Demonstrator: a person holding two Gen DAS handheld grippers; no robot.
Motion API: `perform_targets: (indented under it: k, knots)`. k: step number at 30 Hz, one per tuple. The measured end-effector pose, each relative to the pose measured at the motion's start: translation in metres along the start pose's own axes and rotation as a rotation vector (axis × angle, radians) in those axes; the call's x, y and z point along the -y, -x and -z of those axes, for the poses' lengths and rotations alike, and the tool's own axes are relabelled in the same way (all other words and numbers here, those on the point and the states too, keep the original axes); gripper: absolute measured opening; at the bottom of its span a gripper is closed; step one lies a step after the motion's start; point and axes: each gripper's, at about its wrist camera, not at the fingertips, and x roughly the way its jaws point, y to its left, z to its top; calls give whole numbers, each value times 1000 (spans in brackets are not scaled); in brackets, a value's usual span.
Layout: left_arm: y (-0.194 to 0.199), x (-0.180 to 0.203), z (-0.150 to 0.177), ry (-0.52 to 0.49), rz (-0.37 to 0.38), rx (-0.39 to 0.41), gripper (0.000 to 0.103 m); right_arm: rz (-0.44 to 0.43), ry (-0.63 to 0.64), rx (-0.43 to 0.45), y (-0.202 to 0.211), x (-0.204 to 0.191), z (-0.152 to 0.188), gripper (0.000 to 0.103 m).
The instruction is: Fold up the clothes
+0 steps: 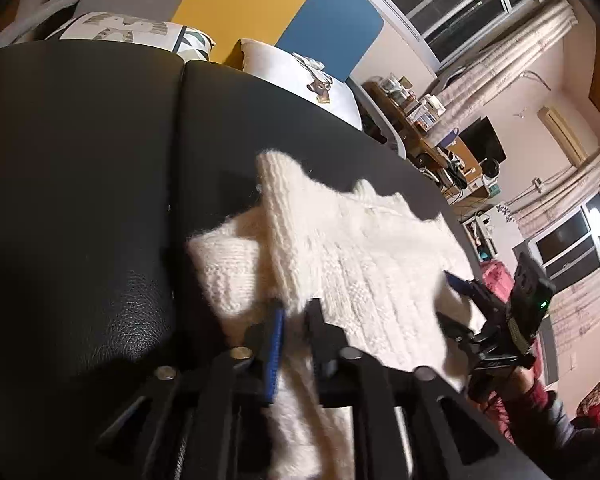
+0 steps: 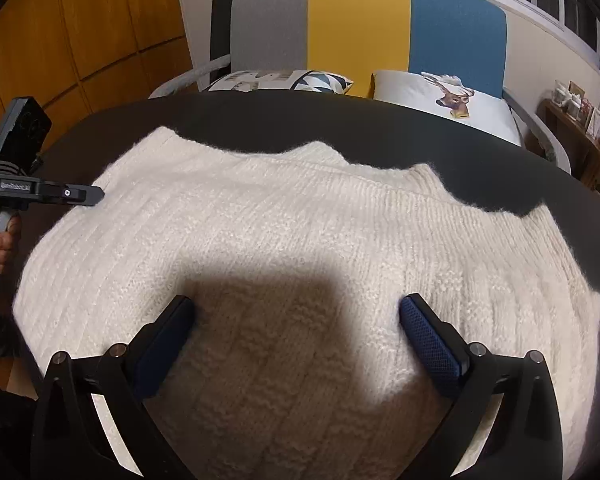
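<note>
Lying on one black leather surface (image 2: pixel 380 136) is one white knitted sweater (image 2: pixel 300 216), spread mostly flat, with one part of it folded up over its body at the left side. Two tools work at the sweater. The left tool (image 1: pixel 296 312) stands narrow, its jaws closed on the sweater's raised fold at the near left edge; knit fabric fills the gap between its pads. The right tool (image 2: pixel 296 316) stands wide above the sweater's near middle, with nothing gripped, casting one shadow on the knit. Beyond the sweater stand two cushions: one patterned cushion (image 2: pixel 284 80) and one deer cushion (image 2: pixel 440 96), against one grey, yellow and blue headboard (image 2: pixel 360 20).
</note>
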Motion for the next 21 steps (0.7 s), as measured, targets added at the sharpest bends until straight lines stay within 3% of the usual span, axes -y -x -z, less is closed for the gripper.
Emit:
perform_targets:
  k: [3, 8, 9, 10, 11, 14, 16, 21]
  knots:
    - [4, -4, -15, 25, 16, 11, 27, -6, -2, -17, 1, 0, -5, 103]
    - [-19, -13, -44, 79, 55, -54, 31, -63, -5, 4, 18, -3, -26, 103]
    - [-25, -15, -49, 90, 60, -68, 29, -67, 0, 16, 21, -3, -31, 103]
    - [-28, -17, -53, 94, 53, -70, 17, -55, 6, 18, 20, -1, -35, 103]
    - [-29, -16, -52, 86, 23, -54, 8, -43, 13, 20, 20, 1, -39, 103]
    - [-29, -10, -40, 45, -78, -13, 7, 16, -7, -27, 7, 12, -43, 103]
    - [-27, -9, -35, 47, -99, 6, 7, 35, -59, -62, -8, 24, -37, 103]
    - [-12, 2, -37, 51, -193, 64, 20, 33, -93, -40, -13, 29, -29, 103]
